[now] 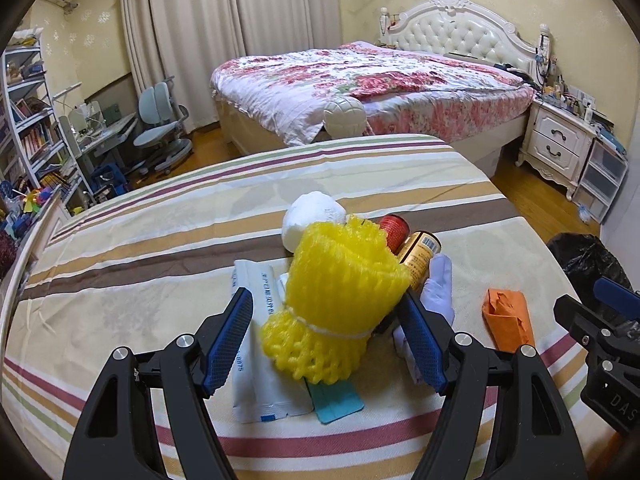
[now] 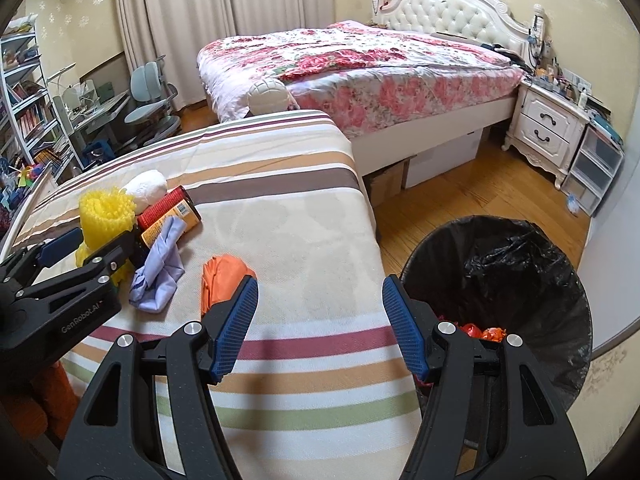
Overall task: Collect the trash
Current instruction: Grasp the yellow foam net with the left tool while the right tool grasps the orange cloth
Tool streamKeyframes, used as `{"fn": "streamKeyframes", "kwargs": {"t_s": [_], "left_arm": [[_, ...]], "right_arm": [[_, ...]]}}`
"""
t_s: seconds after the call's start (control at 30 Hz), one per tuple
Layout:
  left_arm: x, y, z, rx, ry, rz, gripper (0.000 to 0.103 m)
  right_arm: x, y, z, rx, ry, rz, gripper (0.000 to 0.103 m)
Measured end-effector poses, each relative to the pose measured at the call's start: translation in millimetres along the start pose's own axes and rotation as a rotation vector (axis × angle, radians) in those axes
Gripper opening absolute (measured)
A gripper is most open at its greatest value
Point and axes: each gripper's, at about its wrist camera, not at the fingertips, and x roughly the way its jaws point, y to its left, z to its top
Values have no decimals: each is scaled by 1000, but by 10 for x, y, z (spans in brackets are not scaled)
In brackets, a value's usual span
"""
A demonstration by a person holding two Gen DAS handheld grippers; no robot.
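A yellow foam net lies on the striped bed cover, between the fingers of my left gripper. That gripper is open, and a gap shows beside its left pad. Behind the net sit a white paper ball, a red can and a gold can. A lilac cloth and an orange wrapper lie to the right. A white packet and a teal scrap lie under the net. My right gripper hangs open and empty over the bed's edge, beside the black-lined bin.
The bin stands on the wooden floor right of the striped bed and holds some red and orange trash. A floral bed and a white nightstand stand beyond. A desk with a chair is at the far left.
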Motion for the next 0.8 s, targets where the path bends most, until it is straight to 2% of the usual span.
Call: {"fn": "streamKeyframes", "kwargs": {"t_s": [0.13,0.23,0.5,0.8], "left_arm": [[11,-23,-21,24,5,-29,55],[-19,-42,-32,34,-3,-42,50],[-198,89,-60,-18,-14,-63,49],[-420,398,-176,-63,-15,-42,49]], "right_arm": [[26,15,-7,0,3,3,63],[38,33,-15,0,7,4,63],[-3,127,-46,-13,3,16,63],[-47,305,-31,-43,-7,38,63]]}}
